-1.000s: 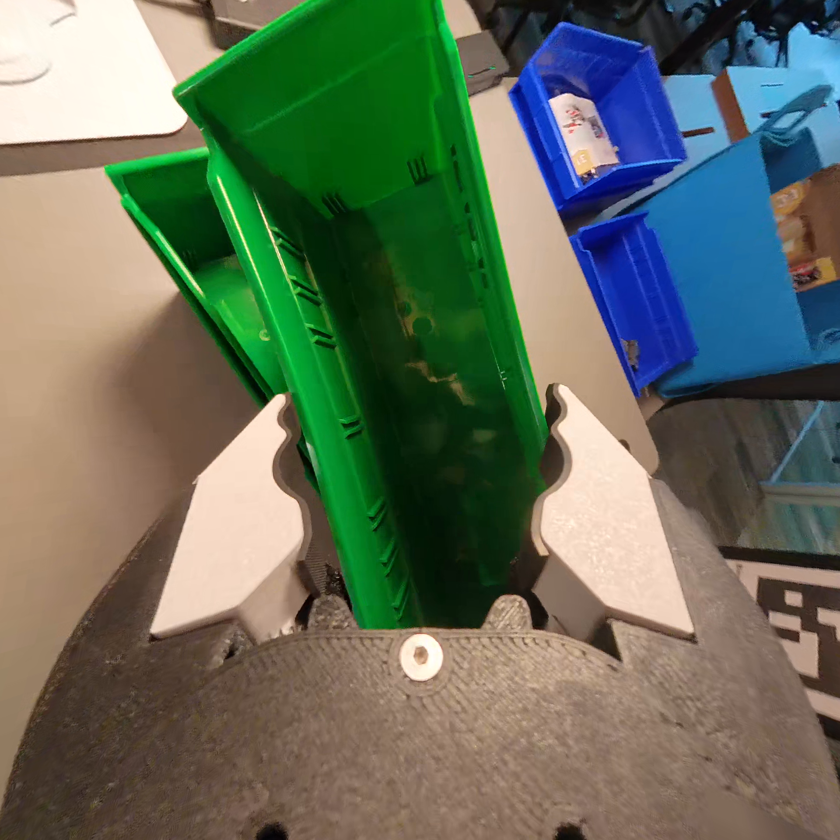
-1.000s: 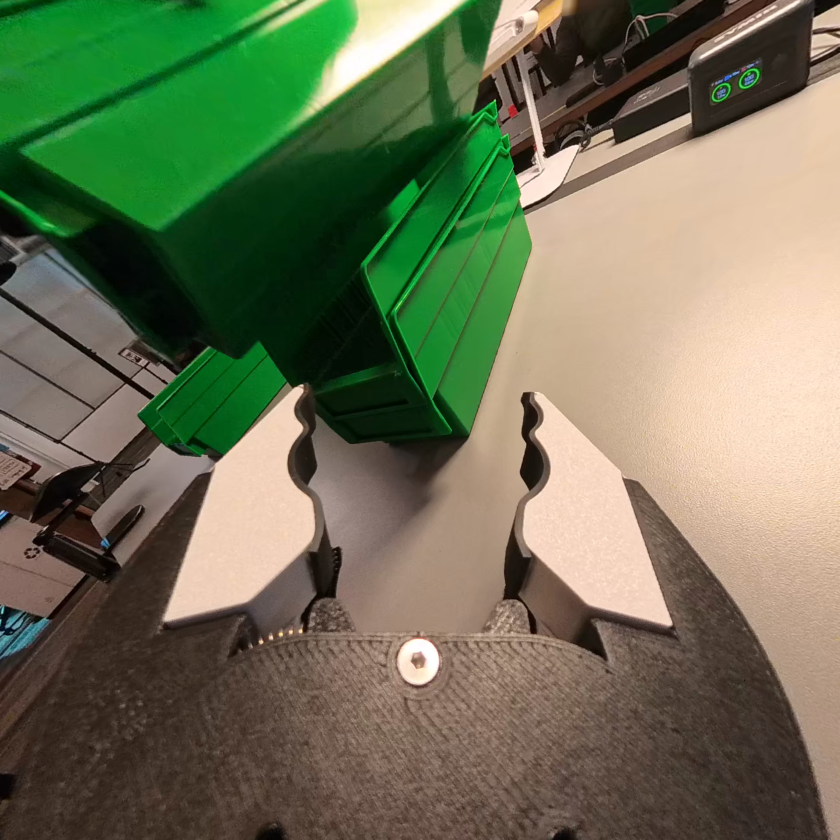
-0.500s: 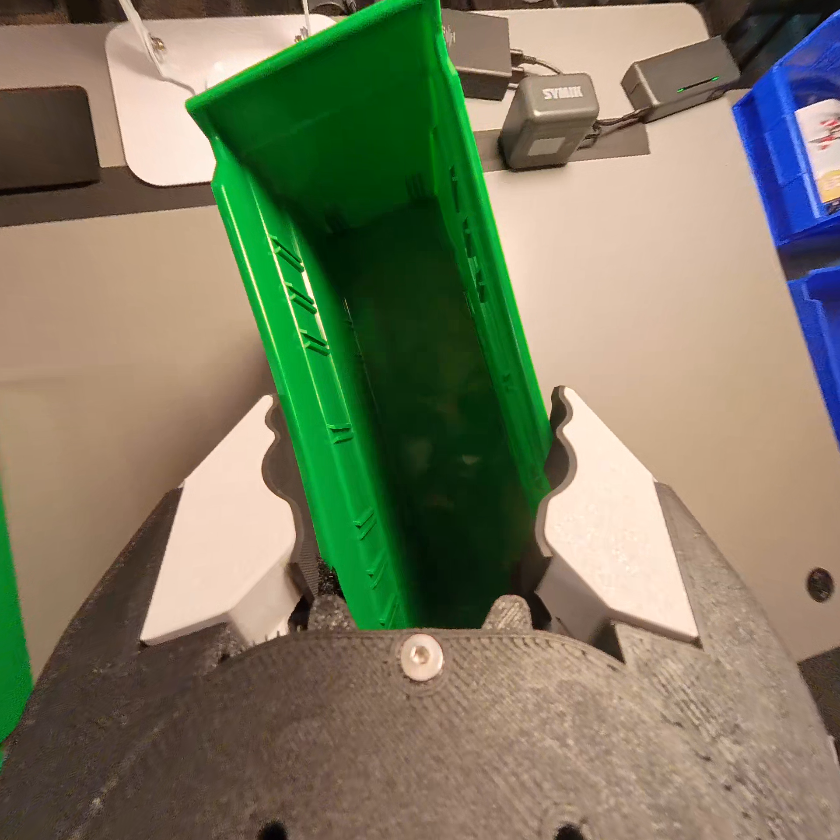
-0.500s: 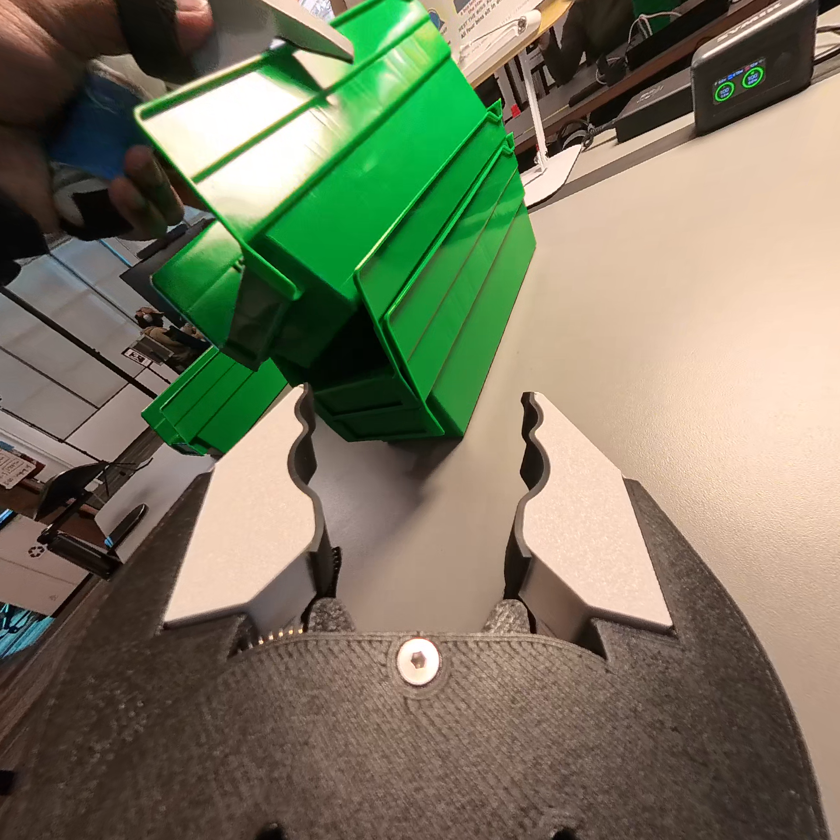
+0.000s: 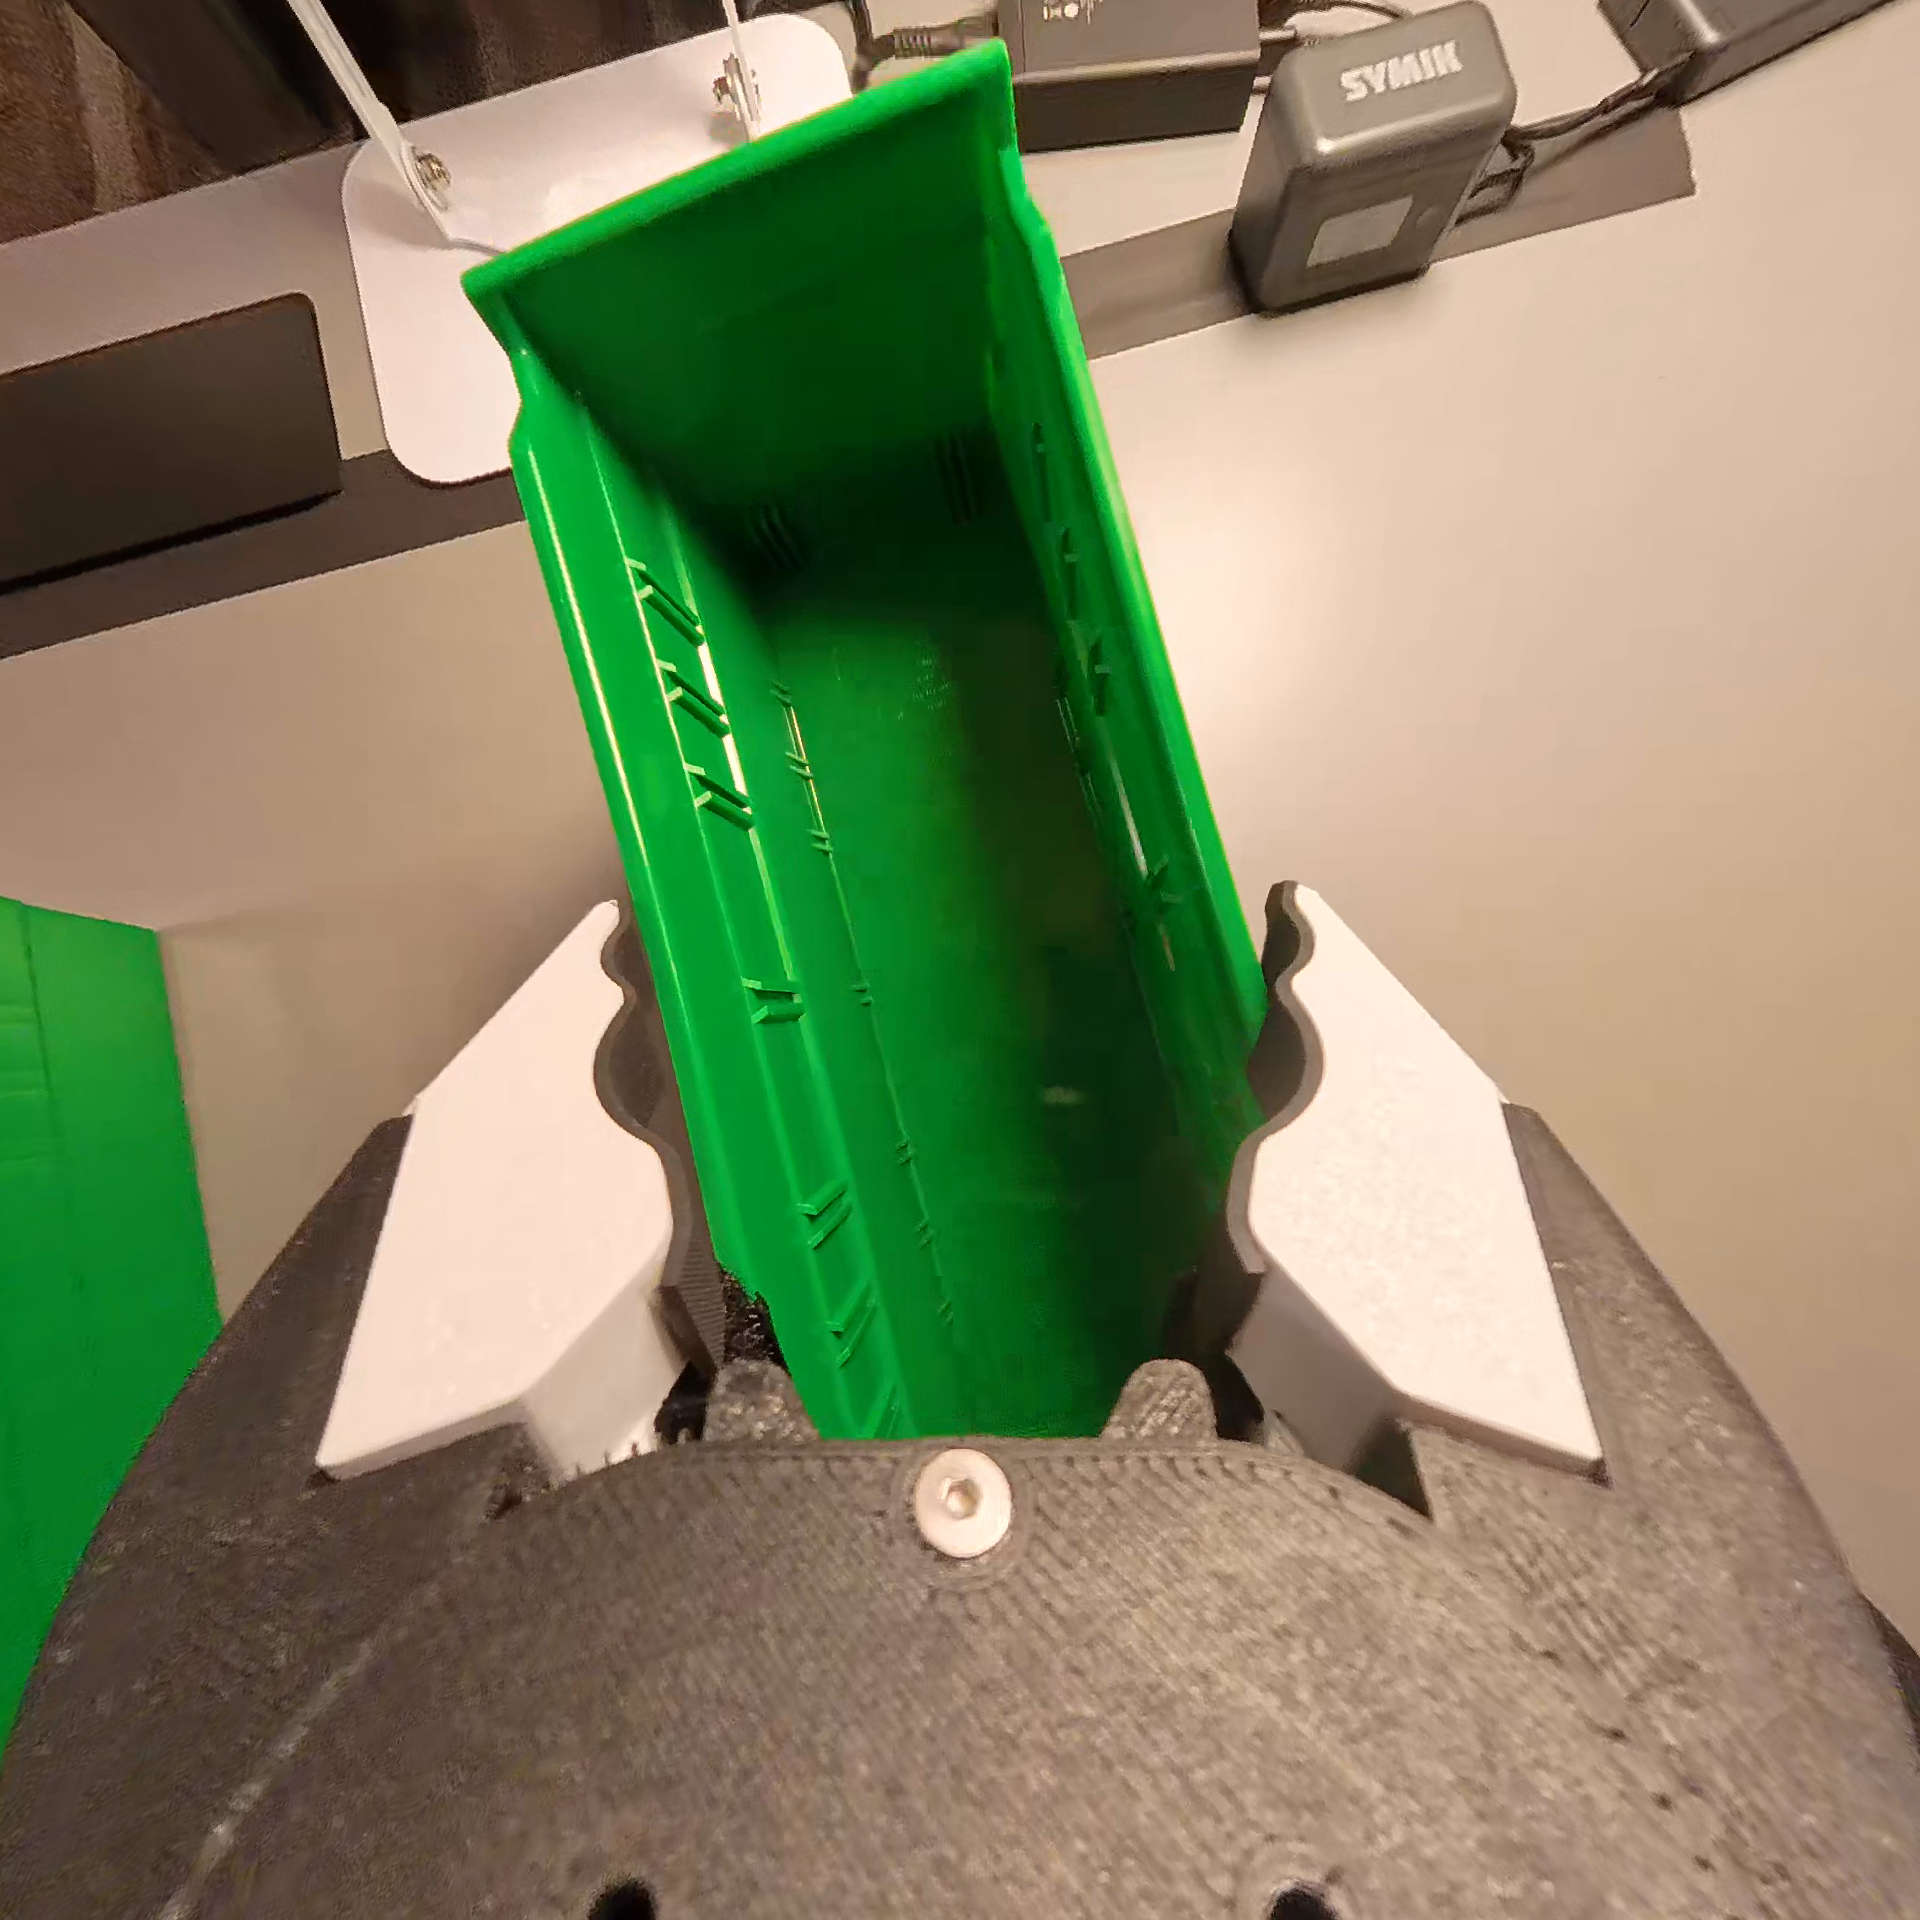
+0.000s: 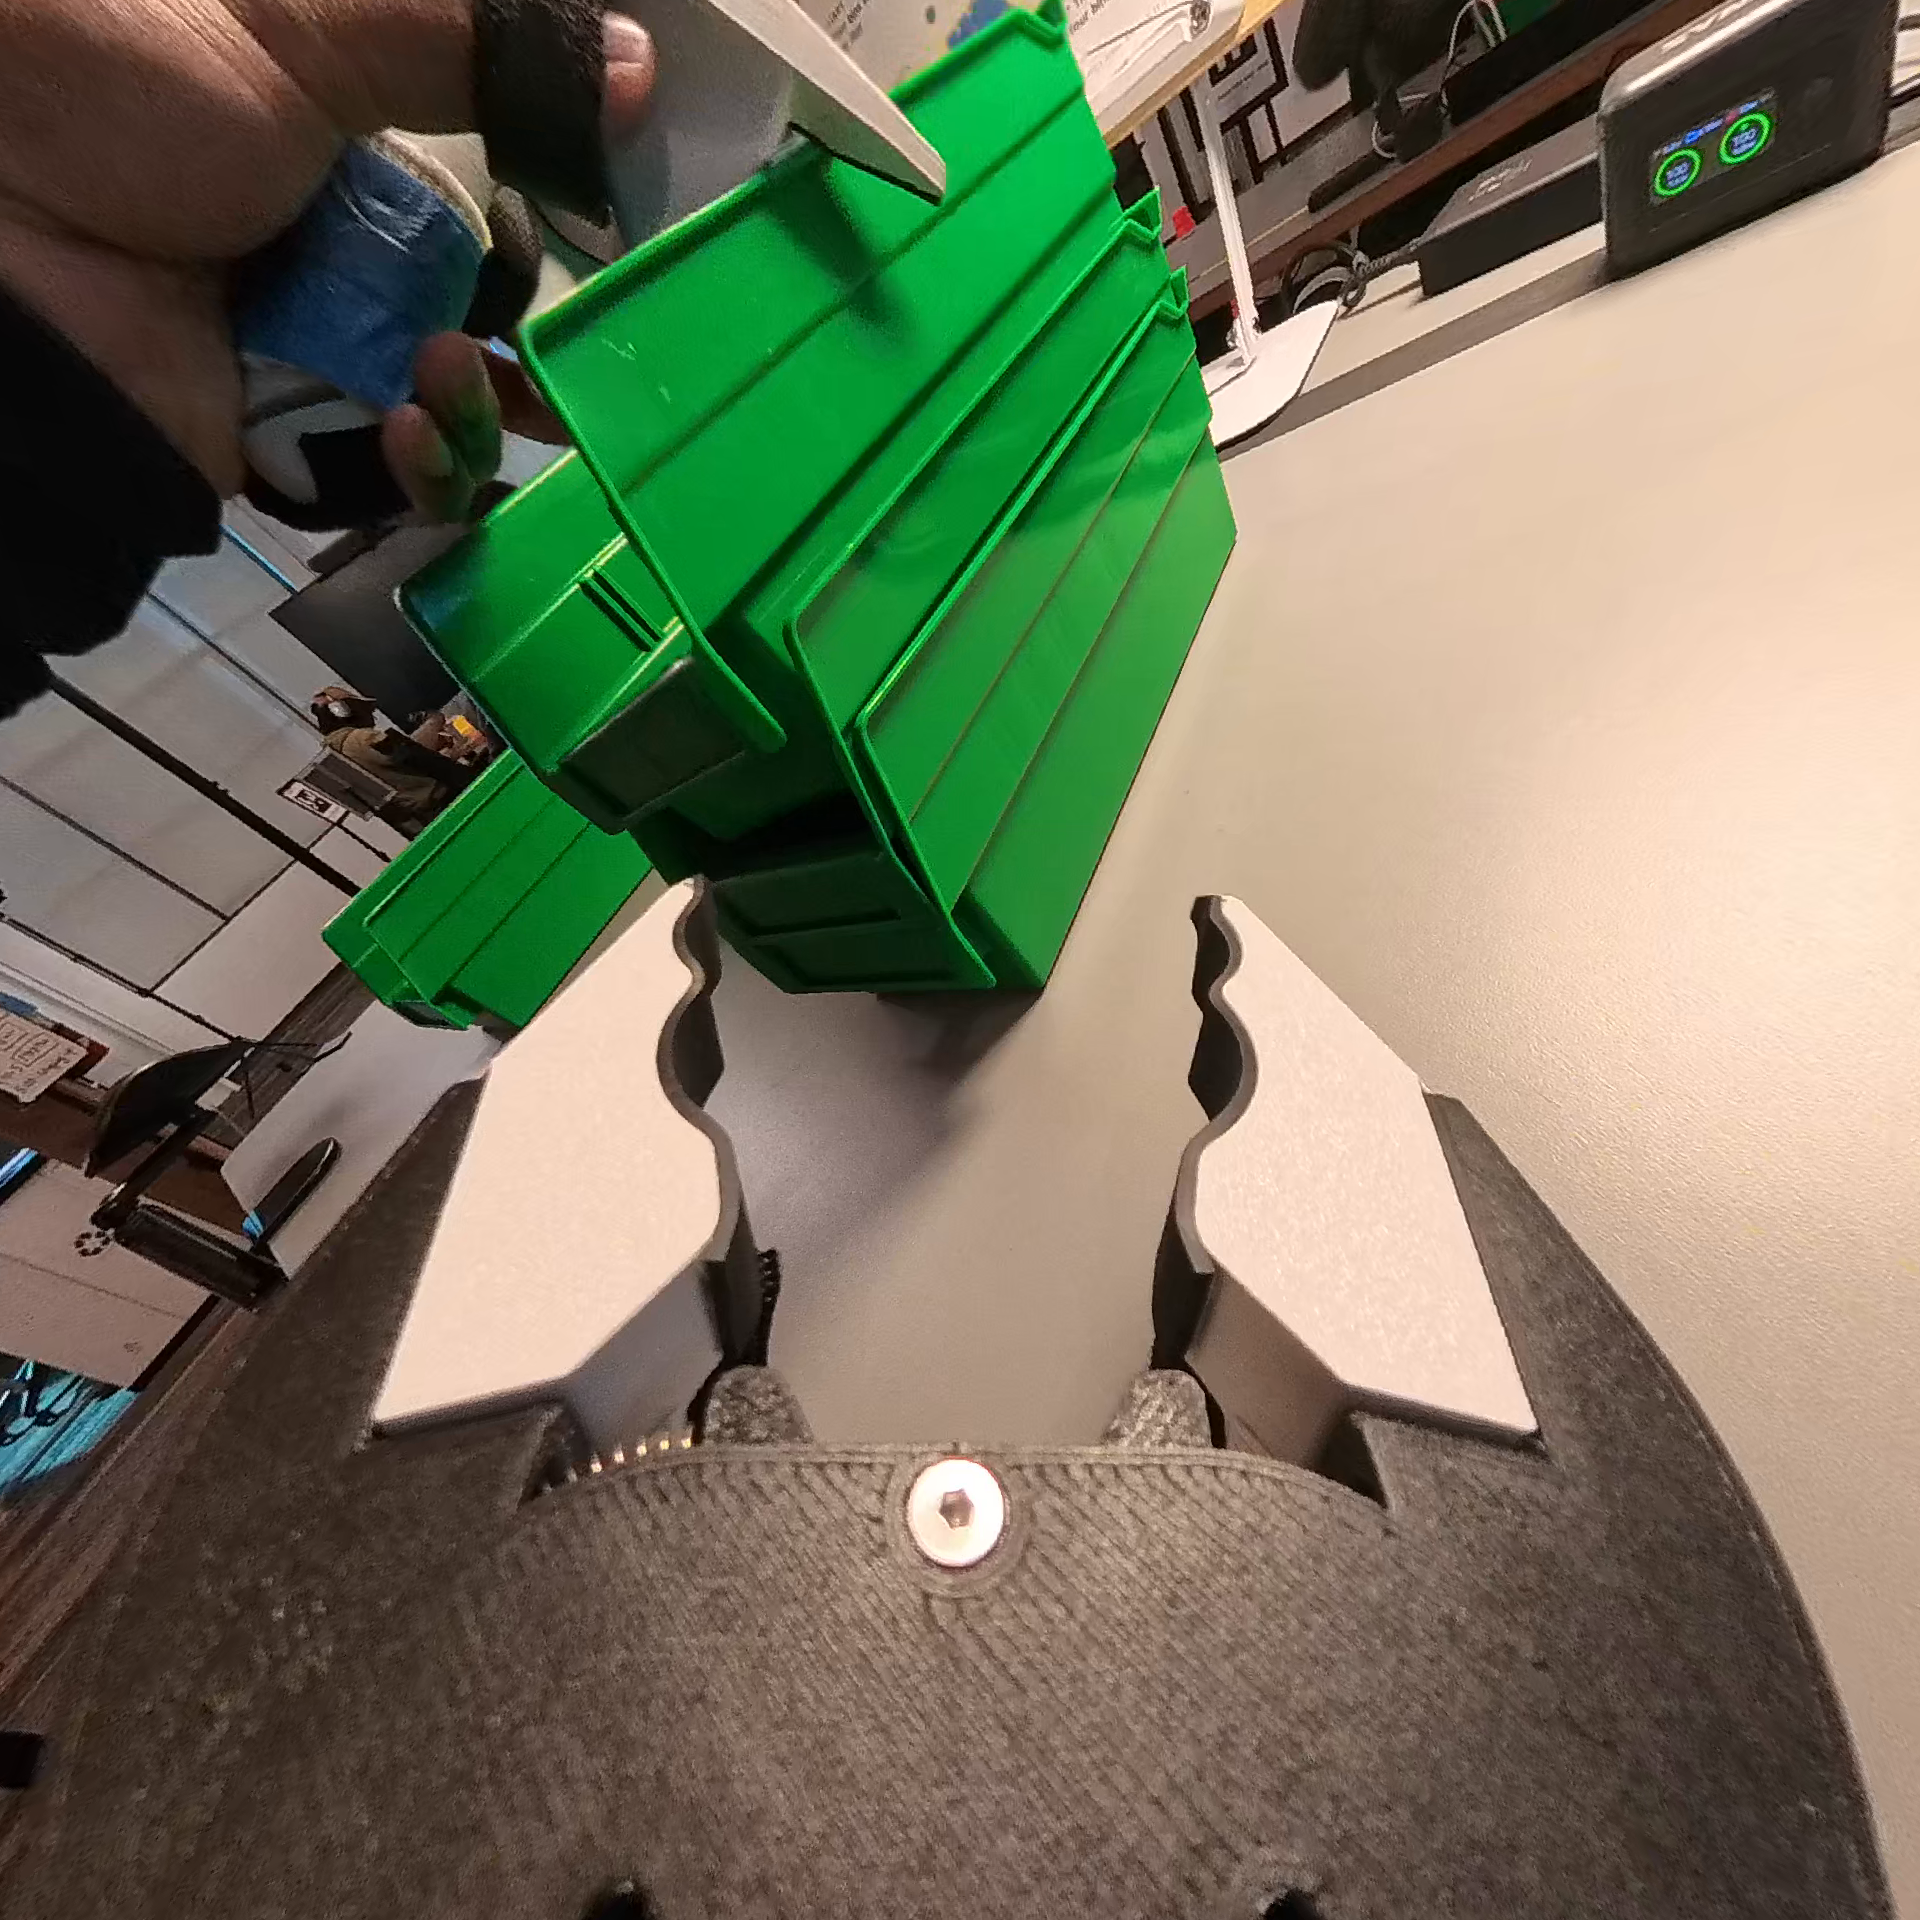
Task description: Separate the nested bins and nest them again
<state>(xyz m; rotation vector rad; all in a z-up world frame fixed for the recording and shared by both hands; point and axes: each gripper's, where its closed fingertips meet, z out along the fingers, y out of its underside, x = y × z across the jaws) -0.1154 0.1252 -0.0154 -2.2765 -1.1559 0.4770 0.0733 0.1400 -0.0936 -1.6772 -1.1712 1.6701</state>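
Observation:
My left gripper is shut on a long green bin, one pad on each side wall, open side towards me. The right wrist view shows this bin tilted in the air, its low end over a stack of nested green bins that stands on the grey table. One left finger and the person's hand show at its upper end. My right gripper is open and empty, low over the table just in front of the stack. More nested green bins lie behind on the left.
A green bin side fills the left edge of the left wrist view. At the table's far edge are a white lamp base, a black pad, a grey charger and a power station.
My left gripper has swung away from the blue bins towards the table's far edge, still holding the green bin. In the right wrist view the bin moved back and down over the stack. The right gripper stayed put.

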